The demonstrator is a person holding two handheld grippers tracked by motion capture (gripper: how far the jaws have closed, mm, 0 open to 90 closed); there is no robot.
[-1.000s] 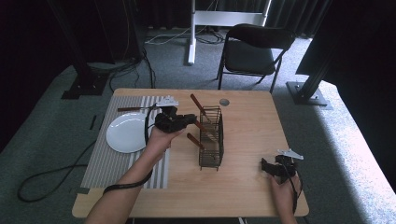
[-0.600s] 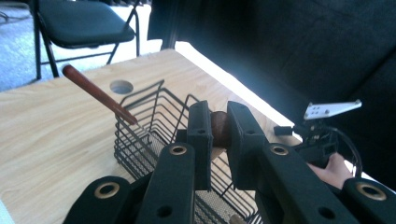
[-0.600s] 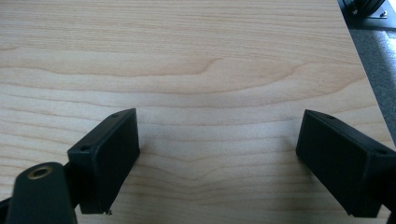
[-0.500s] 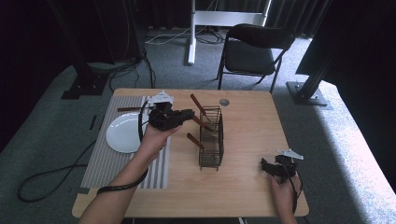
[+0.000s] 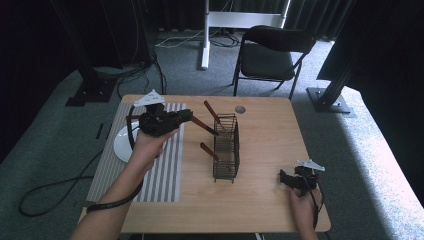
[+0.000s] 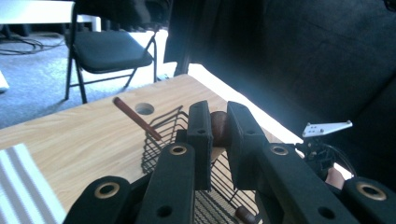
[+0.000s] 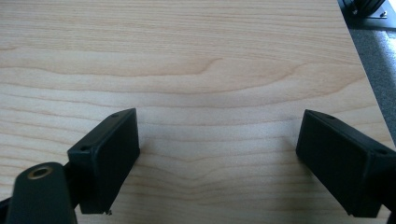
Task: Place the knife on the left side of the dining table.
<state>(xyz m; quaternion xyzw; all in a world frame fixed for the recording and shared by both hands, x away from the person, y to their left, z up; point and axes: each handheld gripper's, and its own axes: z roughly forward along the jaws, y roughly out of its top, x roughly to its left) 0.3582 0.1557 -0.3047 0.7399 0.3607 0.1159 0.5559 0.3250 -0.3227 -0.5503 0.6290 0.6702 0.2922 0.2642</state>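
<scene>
My left gripper (image 5: 186, 116) is held above the striped mat, left of a black wire basket (image 5: 227, 150), and is shut on the brown wooden handle of a utensil (image 5: 204, 126) whose far end reaches into the basket. In the left gripper view the jaws (image 6: 218, 120) clamp that handle (image 6: 218, 127) above the basket (image 6: 164, 135). Two more wooden handles (image 5: 210, 108) (image 5: 207, 149) stick out of the basket. Near the table's front right corner my right gripper (image 5: 286, 179) rests open, its jaws (image 7: 218, 128) wide apart over bare wood.
A white plate (image 5: 121, 146) lies on a grey striped mat (image 5: 162, 172) at the left. A round hole (image 5: 240, 109) sits near the wooden table's (image 5: 270, 130) far edge. A black chair (image 5: 275, 55) stands beyond the table. Cables lie on the floor at the left.
My left hand has risen and drawn back to the left with the utensil in its jaws. The right hand has stayed where it was.
</scene>
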